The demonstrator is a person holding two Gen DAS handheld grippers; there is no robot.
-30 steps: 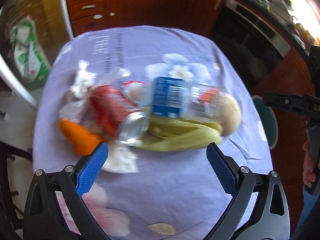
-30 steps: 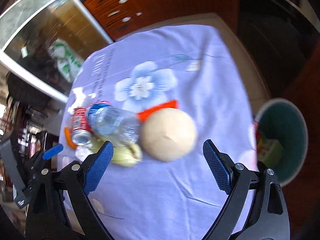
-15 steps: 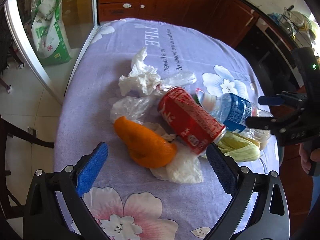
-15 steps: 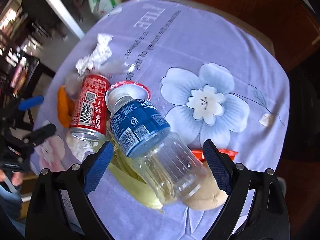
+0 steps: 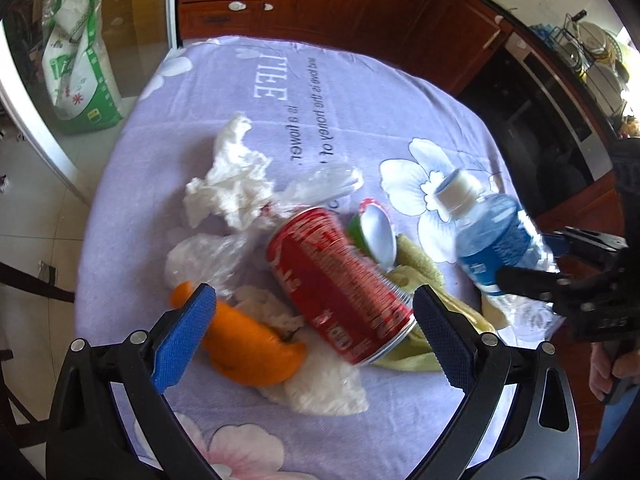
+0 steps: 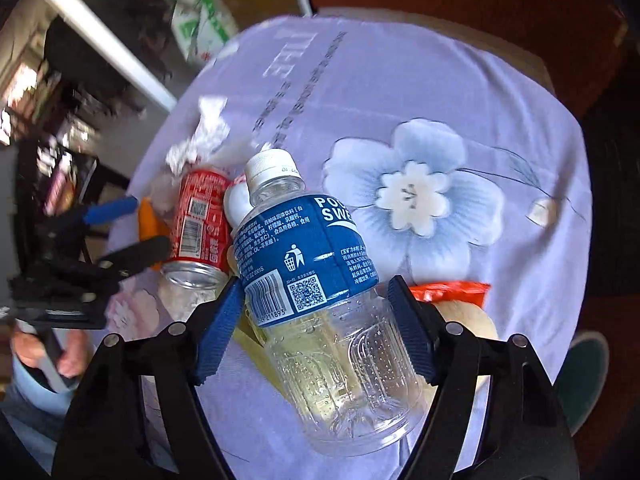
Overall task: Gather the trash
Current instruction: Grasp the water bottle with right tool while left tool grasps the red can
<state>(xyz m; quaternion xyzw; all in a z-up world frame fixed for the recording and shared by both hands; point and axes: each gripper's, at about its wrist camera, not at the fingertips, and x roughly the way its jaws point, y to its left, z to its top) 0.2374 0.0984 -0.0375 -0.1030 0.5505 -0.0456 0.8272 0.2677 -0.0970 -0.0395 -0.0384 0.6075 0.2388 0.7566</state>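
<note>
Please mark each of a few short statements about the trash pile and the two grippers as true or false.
1. The right gripper is closed on the clear plastic bottle with the blue label. True.
2. The bottle has no cap. False: a white cap is on.
3. The red soda can stands upright. False: it lies on its side.
4. The left gripper is open, holding nothing. True.
5. An orange peel lies beside the can. True.

A table (image 5: 360, 92) under a lilac flowered cloth carries the litter. Near its middle lie crumpled tissue (image 5: 236, 184), clear plastic (image 5: 208, 256), an orange peel (image 5: 248, 344) and a red can (image 5: 340, 284).
</note>
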